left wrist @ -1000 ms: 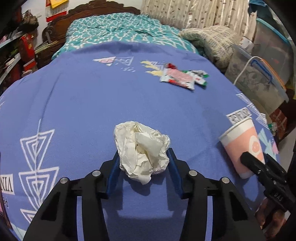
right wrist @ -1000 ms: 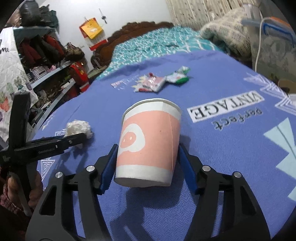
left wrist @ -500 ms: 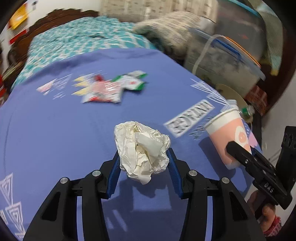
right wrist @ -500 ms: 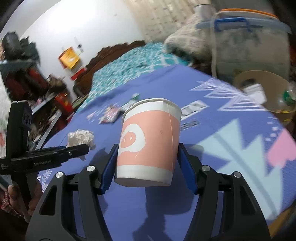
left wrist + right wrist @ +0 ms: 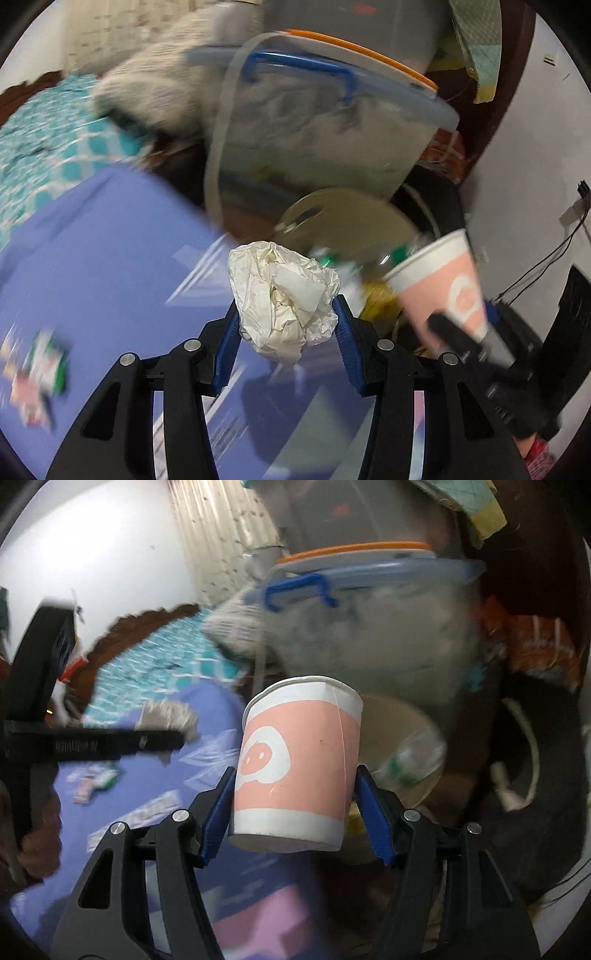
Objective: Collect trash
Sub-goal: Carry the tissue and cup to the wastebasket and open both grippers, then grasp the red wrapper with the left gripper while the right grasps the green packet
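Holding both: my left gripper [image 5: 286, 319] clamps the crumpled tissue [image 5: 282, 297], my right gripper [image 5: 295, 803] clamps the pink paper cup [image 5: 297, 766] upright, both near the beige bin [image 5: 400, 734] (background blurred).

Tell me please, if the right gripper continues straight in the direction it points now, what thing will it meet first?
Most likely the beige bin just behind the pink paper cup that the right gripper holds. The bin already has a plastic bottle inside. Blur makes depth uncertain; the clear storage box stands farther back.
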